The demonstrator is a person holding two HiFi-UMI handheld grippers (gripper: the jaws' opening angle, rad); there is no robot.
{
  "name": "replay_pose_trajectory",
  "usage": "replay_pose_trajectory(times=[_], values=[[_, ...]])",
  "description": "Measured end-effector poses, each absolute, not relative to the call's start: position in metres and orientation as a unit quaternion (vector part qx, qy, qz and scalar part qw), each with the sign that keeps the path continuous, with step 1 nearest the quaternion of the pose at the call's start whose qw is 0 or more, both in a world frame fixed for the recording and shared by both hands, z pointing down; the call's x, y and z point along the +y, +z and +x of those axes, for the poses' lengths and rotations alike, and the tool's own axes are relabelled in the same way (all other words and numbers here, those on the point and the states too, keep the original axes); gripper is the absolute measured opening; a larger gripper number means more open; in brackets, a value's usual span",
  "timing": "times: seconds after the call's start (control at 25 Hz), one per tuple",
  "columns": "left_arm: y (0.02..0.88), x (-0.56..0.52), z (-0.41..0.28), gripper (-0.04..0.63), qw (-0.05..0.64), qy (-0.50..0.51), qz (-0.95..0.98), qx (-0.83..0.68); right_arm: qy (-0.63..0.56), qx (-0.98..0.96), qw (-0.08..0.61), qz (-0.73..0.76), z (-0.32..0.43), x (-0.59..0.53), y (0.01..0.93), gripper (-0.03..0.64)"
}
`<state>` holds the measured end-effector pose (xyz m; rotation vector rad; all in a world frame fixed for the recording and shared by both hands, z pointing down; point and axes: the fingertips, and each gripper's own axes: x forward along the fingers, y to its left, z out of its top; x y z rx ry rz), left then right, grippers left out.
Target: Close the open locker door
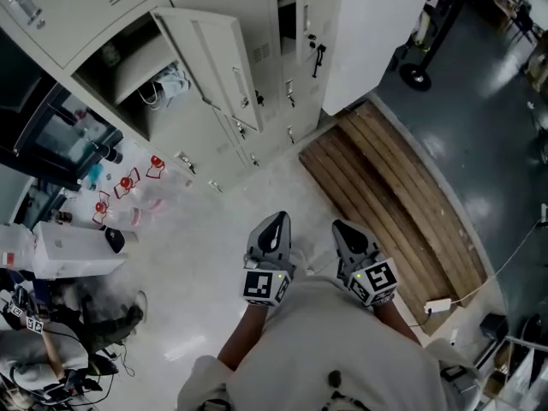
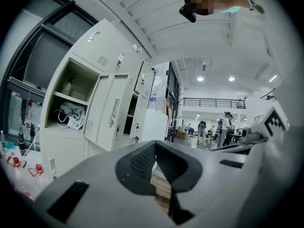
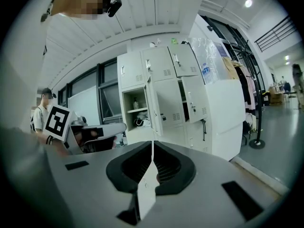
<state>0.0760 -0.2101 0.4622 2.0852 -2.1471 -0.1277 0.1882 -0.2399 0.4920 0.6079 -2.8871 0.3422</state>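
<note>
A bank of pale lockers [image 1: 257,84] stands ahead of me. One door [image 1: 218,58] hangs open beside a compartment [image 1: 141,80] that holds a white bag. The left gripper view shows the same door [image 2: 111,110] at left, and the right gripper view has it [image 3: 154,106] at centre. A second door [image 3: 192,101] further right is also ajar. My left gripper [image 1: 276,218] and right gripper [image 1: 342,225] are side by side over the floor, well short of the lockers. Both are shut and empty, the left's [image 2: 155,144] and the right's [image 3: 152,144] tips touching.
A wooden pallet [image 1: 394,204] lies on the floor at right. A tall white cabinet [image 1: 372,32] stands beyond it, with a wheeled cart [image 1: 415,77] behind. Red-capped bottles [image 1: 128,187] and a white box [image 1: 73,251] sit at left. People [image 2: 228,127] stand far off.
</note>
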Motion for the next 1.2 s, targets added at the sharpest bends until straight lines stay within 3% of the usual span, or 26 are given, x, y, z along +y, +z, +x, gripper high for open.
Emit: replay_pose_trajectory(times=[0.52, 1.2], values=[[0.444, -0.291, -0.002, 0.008, 0.047, -0.046, 0.688, -0.723, 0.107, -0.980, 0.053, 0.156, 0.102, -0.329, 0.474, 0.032], [0.437, -0.268, -0.086, 0.008, 0.041, -0.054, 0.515, -0.854, 0.079, -0.996, 0.021, -0.038, -0.021, -0.372, 0.451, 0.032]])
